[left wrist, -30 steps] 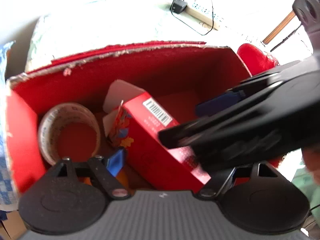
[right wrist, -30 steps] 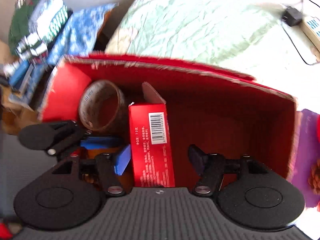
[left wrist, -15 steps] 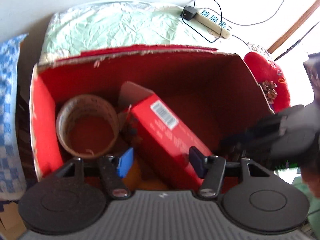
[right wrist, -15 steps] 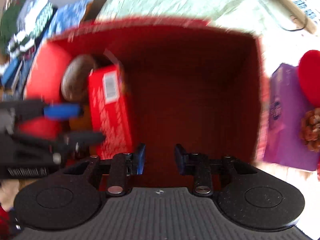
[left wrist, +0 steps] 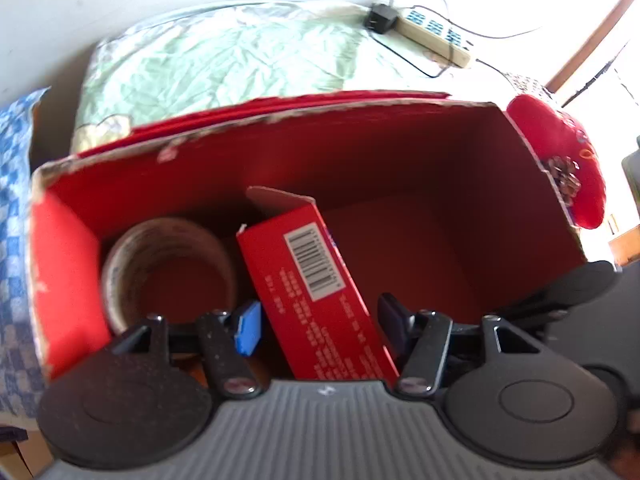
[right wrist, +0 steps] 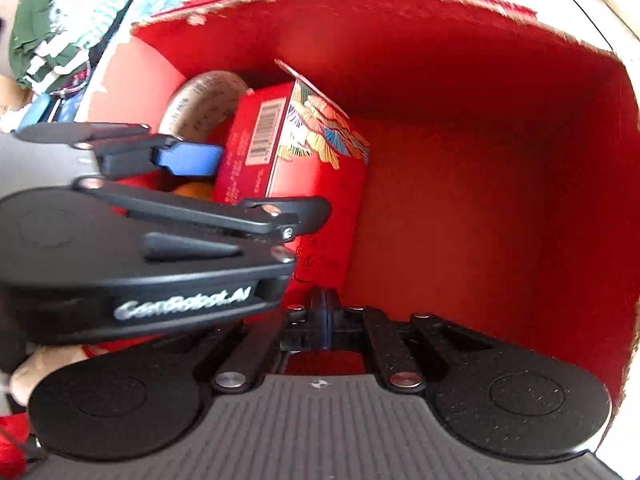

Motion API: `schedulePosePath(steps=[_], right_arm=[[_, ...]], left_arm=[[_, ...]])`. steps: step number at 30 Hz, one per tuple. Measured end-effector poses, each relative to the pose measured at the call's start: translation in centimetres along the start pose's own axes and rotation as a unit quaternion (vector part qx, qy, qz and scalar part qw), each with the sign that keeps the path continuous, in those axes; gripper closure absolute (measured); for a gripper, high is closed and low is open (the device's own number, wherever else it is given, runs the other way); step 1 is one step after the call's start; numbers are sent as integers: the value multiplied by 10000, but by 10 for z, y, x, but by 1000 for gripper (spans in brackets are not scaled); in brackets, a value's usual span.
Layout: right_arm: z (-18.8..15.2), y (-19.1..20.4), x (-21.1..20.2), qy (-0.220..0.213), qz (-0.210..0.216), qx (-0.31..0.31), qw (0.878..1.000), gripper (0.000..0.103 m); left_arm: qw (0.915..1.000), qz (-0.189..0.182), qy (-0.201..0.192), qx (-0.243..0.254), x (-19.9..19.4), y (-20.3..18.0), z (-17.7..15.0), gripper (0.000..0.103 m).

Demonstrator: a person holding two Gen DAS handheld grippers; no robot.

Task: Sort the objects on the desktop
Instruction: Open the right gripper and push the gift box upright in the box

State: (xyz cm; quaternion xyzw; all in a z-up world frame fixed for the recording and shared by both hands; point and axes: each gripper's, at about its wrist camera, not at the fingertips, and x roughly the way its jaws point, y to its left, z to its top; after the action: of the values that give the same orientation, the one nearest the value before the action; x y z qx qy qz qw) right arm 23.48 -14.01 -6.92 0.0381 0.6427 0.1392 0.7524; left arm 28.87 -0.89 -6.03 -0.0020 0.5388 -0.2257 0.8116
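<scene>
A second ago the right gripper (right wrist: 325, 322) hung open above the red storage box (left wrist: 360, 144) and crossed the left wrist view; now it is lower inside the box, only its edge shows at the right of that view, and its jaws have just been closing until the pads meet with nothing between them. The left gripper (left wrist: 320, 324) has narrowed from a wider spread and now straddles the near end of the red carton (left wrist: 316, 296), its blue pad (left wrist: 248, 328) on one side and the dark pad on the other; whether they press the carton is hard to tell. Both grippers point steeply down into the box. The carton leans tilted on the box floor, flap up, against the tape roll (left wrist: 168, 268) in the left corner. An orange object (right wrist: 194, 191) sits beneath the left gripper's blue finger.
</scene>
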Motion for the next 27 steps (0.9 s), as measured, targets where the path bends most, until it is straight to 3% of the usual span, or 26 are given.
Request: schedulePosePath(steps=[2,7,12,19,23,27], right_arm=[[-2,-11,3,28,49,145,9999,93],[-7,-21,-4,-195,-17,102,9998,90],[-5,-18,-1,-323,66,-91,9994,99],[2,-22,9,-330,26,-183,9993,99],[-5,-37,5,-409,-98,-97,9991,85],[-10,-54,-2,-585,-9,132,9982,84]], left_arm=[[10000,42,10,81,2,-8,2,43],[9999,127,90,16,7,-12,2,43],[9986,521,40,-12,-2,-6,1,44],[9986,506,16,-137,0,0,-1,44],[9983,553,-39,-161,-6,1,-5,39],[9966,755,-308,-107,-26,-2,-8,25]])
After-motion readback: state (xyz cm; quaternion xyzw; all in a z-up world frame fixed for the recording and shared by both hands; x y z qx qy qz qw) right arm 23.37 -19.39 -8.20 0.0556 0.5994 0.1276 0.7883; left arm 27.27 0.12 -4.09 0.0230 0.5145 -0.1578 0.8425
